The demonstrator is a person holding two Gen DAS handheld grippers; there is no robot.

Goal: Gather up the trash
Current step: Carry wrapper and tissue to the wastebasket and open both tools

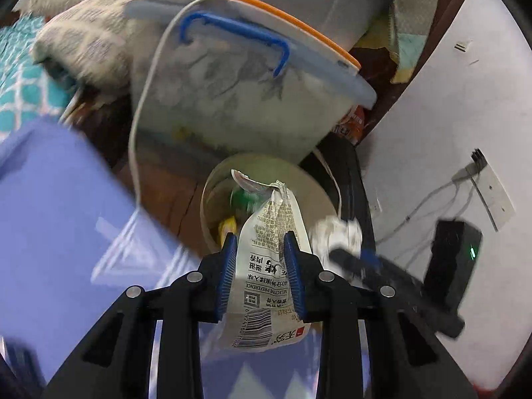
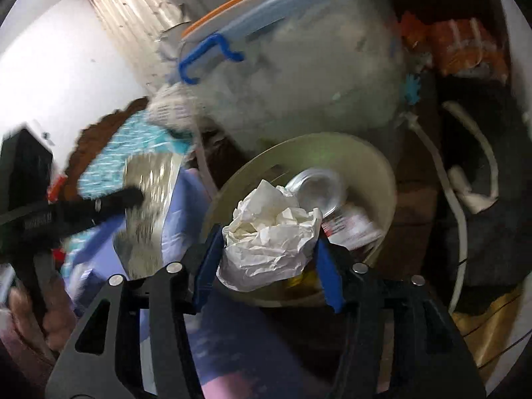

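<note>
My left gripper (image 1: 260, 237) is shut on a grey-white snack wrapper (image 1: 266, 266) with printed text and a barcode; its torn top stands in front of the round beige bin (image 1: 309, 179). In that bin lie green and yellow scraps. My right gripper (image 2: 268, 236) is shut on a crumpled white paper (image 2: 266, 256), held over the rim of the beige bin (image 2: 365, 153), which contains a clear plastic lid (image 2: 316, 189) and a printed packet. From the left wrist view the paper (image 1: 335, 229) shows blurred at the right. The wrapper (image 2: 146, 199) shows blurred on the left of the right wrist view.
A large translucent storage box (image 1: 232, 99) with a blue handle and orange-edged lid stands right behind the bin. A white cable (image 1: 136, 139) hangs in front of it. A lilac surface (image 1: 50, 199) lies at the left. A black device (image 1: 455, 256) with a green light sits by the white wall.
</note>
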